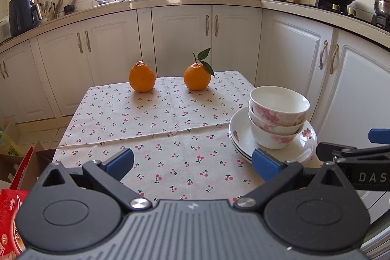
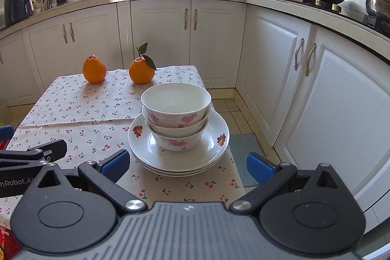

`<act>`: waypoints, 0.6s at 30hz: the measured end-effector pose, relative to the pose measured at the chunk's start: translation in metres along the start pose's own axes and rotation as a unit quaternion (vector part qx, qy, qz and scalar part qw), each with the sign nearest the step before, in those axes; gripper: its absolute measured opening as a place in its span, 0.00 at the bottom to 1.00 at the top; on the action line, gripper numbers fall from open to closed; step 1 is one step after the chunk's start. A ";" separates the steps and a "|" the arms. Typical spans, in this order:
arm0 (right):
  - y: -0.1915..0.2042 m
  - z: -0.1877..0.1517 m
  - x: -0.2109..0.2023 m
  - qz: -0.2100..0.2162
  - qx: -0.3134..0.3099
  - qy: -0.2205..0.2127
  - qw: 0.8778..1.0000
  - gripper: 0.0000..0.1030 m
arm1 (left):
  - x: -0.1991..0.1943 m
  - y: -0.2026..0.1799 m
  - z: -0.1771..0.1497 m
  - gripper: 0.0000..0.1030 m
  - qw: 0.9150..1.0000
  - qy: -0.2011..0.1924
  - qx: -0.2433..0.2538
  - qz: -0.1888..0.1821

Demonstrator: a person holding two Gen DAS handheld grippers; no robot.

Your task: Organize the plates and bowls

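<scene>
Two oranges (image 2: 94,70) beyond bowls (image 2: 176,111) — plates (image 2: 178,148) beneath

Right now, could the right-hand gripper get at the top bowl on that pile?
Probably yes. The right gripper is open and faces the pile head-on; the top bowl sits uncovered above two other bowls on the plates, with nothing between. The left gripper is off to the side.

Each hand-held gripper (image 1: 192,163) (image 2: 186,166) has a black ribbed body, silver pivot screws and blue finger pads (image 1: 264,163).
</scene>
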State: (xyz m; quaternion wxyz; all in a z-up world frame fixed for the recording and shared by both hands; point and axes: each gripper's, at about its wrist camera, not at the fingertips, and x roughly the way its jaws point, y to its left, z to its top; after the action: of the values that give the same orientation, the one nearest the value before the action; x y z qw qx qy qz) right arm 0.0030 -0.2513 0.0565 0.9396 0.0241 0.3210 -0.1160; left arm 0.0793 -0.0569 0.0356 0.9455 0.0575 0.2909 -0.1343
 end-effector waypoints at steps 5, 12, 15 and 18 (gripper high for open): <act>0.000 0.001 -0.001 0.002 0.000 -0.003 1.000 1.00 | 0.000 0.000 0.000 0.99 1.000 0.001 -0.001 0.001; 0.001 0.001 -0.001 0.007 0.000 -0.004 1.000 1.00 | 0.001 0.000 0.000 0.99 1.000 0.004 -0.003 0.003; 0.000 0.001 -0.001 0.008 0.001 -0.003 1.000 1.00 | 0.001 0.000 0.001 0.99 1.000 0.004 -0.004 0.003; 0.000 0.001 -0.001 0.008 0.000 -0.003 1.000 1.00 | 0.001 0.000 0.001 0.99 1.000 0.004 -0.004 0.003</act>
State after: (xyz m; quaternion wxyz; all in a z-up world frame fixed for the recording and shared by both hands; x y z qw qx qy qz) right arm 0.0030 -0.2512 0.0577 0.9416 0.0260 0.3176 -0.1087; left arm 0.0805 -0.0575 0.0355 0.9448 0.0555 0.2955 -0.1302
